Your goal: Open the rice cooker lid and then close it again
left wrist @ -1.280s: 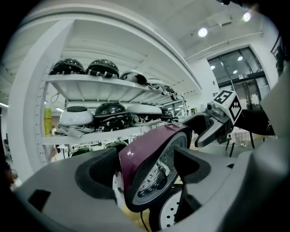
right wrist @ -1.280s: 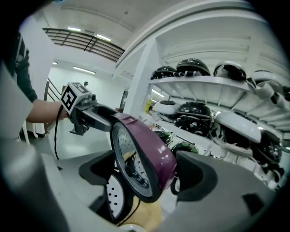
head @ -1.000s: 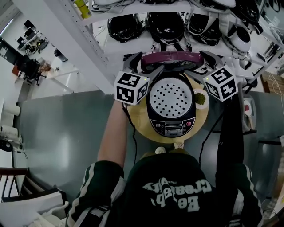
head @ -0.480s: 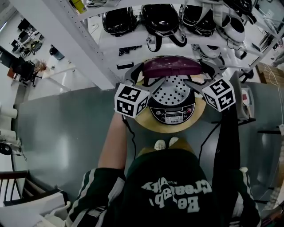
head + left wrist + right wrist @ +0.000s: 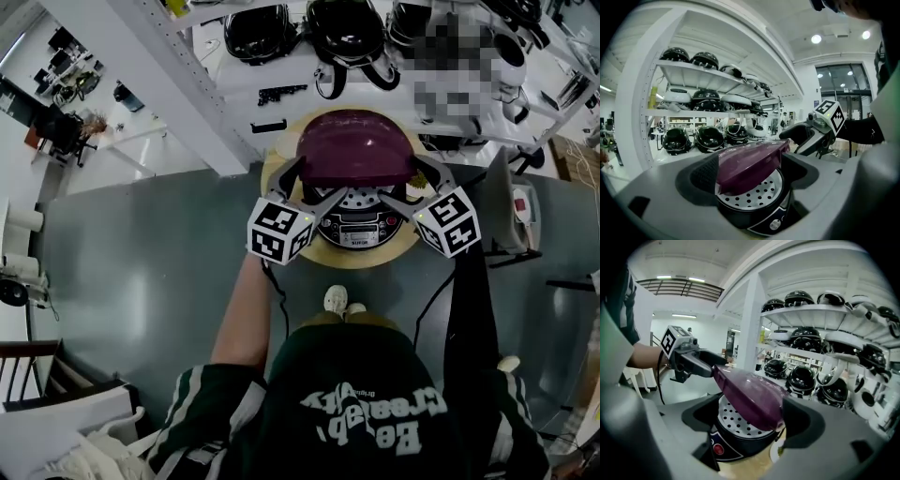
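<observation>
On the round tabletop: a dark rice cooker stands in the middle, its control panel turned toward the person.
Lid: purple and glossy, hinged at the far side, tilted partway over the pot with its front edge raised clear of the rim.
Under the lid: a silver inner plate dotted with round holes shows in the gap.
Left tool: at the lid's front left corner, its jaws spread wide; the lid's edge lies between them, and I cannot tell whether either jaw presses on it.
Right tool: at the lid's front right corner, its jaws likewise spread wide with the lid's edge between them.
Marker cubes: one on the left tool and one on the right, both sitting just in front of the cooker, one to each side of the control panel.
Person: stands close against the tabletop in a dark shirt with pale lettering, both arms stretched forward, light shoes near the tabletop's edge.
Behind the cooker: white shelves carry rows of black helmets.
Floor: grey, smooth.
</observation>
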Demonstrator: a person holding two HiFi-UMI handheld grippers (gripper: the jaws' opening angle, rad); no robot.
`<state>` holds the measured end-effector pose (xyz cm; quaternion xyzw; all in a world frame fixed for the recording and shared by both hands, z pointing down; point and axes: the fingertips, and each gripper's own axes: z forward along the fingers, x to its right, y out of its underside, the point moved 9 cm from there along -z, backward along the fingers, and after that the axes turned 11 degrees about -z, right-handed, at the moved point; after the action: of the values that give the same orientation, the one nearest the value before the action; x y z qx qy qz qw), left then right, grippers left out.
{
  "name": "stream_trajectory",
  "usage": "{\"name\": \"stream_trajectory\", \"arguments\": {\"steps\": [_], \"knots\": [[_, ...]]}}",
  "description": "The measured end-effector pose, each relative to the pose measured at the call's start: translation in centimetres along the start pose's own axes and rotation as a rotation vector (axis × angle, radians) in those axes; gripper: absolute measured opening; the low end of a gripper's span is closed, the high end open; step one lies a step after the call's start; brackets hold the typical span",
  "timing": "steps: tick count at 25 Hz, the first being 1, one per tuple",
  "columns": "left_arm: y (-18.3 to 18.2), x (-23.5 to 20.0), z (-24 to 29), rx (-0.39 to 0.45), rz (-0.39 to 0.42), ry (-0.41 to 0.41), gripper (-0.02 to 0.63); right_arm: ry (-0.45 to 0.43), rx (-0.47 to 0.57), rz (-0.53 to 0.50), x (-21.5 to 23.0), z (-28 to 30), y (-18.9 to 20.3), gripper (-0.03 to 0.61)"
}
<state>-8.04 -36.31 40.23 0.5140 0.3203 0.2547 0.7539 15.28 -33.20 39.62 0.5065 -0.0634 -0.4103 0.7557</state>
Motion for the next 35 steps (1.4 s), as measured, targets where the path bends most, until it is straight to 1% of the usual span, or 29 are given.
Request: {"name": "stream_trajectory", "arguments": {"steps": [2, 6, 9, 16, 28, 35], "knots": [[0.7, 0.5, -0.1, -0.008, 0.013, -0.019, 0.397, -0.012, 0.004, 0.003, -0.4, 0.0, 0.5, 0.434], [1.8, 1.4, -0.1, -0.003, -0.002, -0.041, 0.397, -0.026, 0.012, 0.008, -1.1, 0.0, 1.4, 0.431], [2.6, 1.9, 0.0, 0.005, 0.001, -0.067, 0.397, -0.033, 0.028, 0.013, -1.5, 0.2, 1.9, 0.430], [3.8, 2.7, 0.2, 0.000, -0.007, -0.091, 0.397, -0.057, 0.045, 0.029, -2.3, 0.2, 2.7, 0.428], [6.8, 3.2, 0.4, -0.037, -0.036, -0.079, 0.400, -0.107, 0.053, 0.061, -4.3, 1.6, 4.2, 0.425], [8.1, 3.2, 0.3, -0.056, -0.063, -0.070, 0.400, -0.123, 0.038, 0.076, -5.1, 2.2, 5.0, 0.425]]}}
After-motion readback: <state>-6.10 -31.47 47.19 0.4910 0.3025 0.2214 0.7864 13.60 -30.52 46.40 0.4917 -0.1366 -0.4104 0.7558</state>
